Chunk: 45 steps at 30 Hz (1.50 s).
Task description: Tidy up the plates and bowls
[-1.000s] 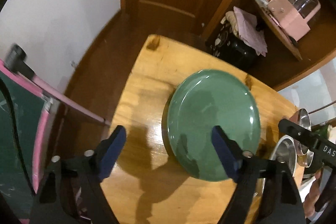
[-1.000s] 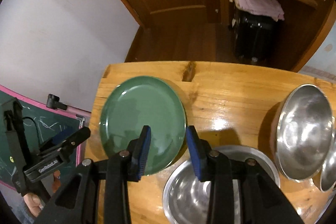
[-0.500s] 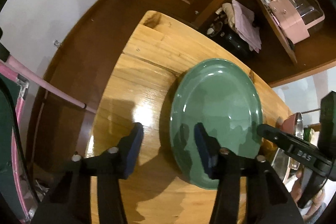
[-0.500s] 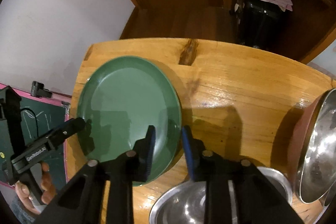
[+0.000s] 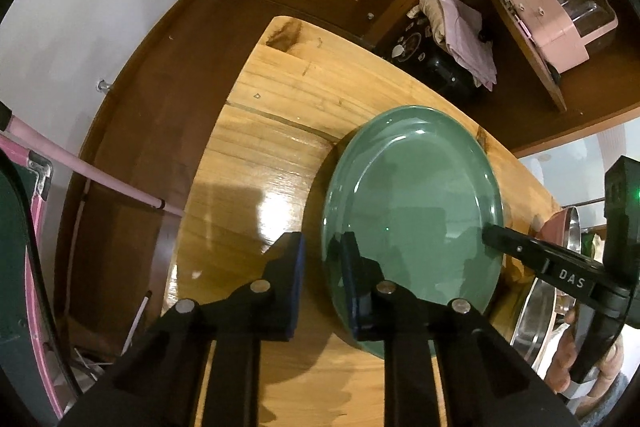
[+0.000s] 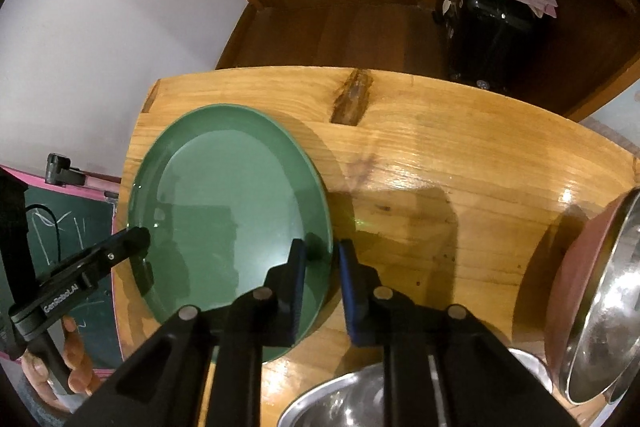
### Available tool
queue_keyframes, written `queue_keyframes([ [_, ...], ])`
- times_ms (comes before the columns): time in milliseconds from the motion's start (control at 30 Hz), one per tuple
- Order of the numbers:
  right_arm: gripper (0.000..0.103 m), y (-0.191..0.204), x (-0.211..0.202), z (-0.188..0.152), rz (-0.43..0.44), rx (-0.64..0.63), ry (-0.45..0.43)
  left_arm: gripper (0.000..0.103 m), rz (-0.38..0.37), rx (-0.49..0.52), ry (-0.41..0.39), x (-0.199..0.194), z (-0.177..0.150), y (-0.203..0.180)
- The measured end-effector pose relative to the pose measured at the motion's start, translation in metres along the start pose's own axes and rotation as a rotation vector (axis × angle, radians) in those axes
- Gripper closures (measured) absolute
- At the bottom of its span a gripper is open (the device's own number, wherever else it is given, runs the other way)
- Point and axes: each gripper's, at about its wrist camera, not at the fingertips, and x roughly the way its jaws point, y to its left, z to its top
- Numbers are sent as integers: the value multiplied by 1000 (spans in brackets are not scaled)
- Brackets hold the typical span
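A large green plate point(image 5: 416, 203) lies on the wooden table point(image 5: 256, 155); it also shows in the right wrist view point(image 6: 232, 203). My left gripper point(image 5: 322, 259) straddles the plate's left rim, jaws narrowed around it with a small gap. My right gripper point(image 6: 322, 259) straddles the plate's right rim the same way. Each gripper shows in the other's view, the right one point(image 5: 496, 233) and the left one point(image 6: 136, 239) at opposite rims. Whether the pads press the rim is unclear.
A steel bowl point(image 6: 344, 399) sits at the table's near edge right of the plate. Steel bowls point(image 6: 600, 315) stacked on a reddish dish point(image 6: 576, 267) stand at the right. A green chalkboard with pink frame point(image 6: 80, 267) stands left. Floor, door and a black suitcase point(image 6: 488, 27) lie beyond.
Both grippers have moved in to the plate's opposite rims and narrowed their jaws from wide open to nearly shut around the edge. The plate has stayed on the table.
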Motion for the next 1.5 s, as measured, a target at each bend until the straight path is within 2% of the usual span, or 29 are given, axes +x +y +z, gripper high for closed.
queue_keyframes([
  [33, 91, -1, 0, 0, 16, 3, -3, 93, -1, 7, 0, 0, -1, -2],
  [167, 94, -2, -2, -1, 17, 11, -15, 94, 29, 38, 0, -1, -4, -9],
  [267, 98, -3, -7, -3, 7, 19, -29, 96, 25, 21, 6, -4, -6, -8],
  [433, 99, -1, -21, -10, 34, 18, -45, 98, 18, 8, -6, -17, -13, -7],
  [767, 99, 22, -69, -42, 74, -25, -99, 98, 12, -6, -61, -89, -43, -4],
  [1033, 99, 46, -123, -107, 114, -40, -132, 98, 13, 6, -92, -161, -97, -11],
  [1267, 98, 55, -172, -184, 133, -33, -171, 98, -26, 64, -119, -224, -170, -23],
  [1500, 98, 50, -189, -275, 141, -10, -191, 98, -35, 101, -88, -240, -250, -22],
])
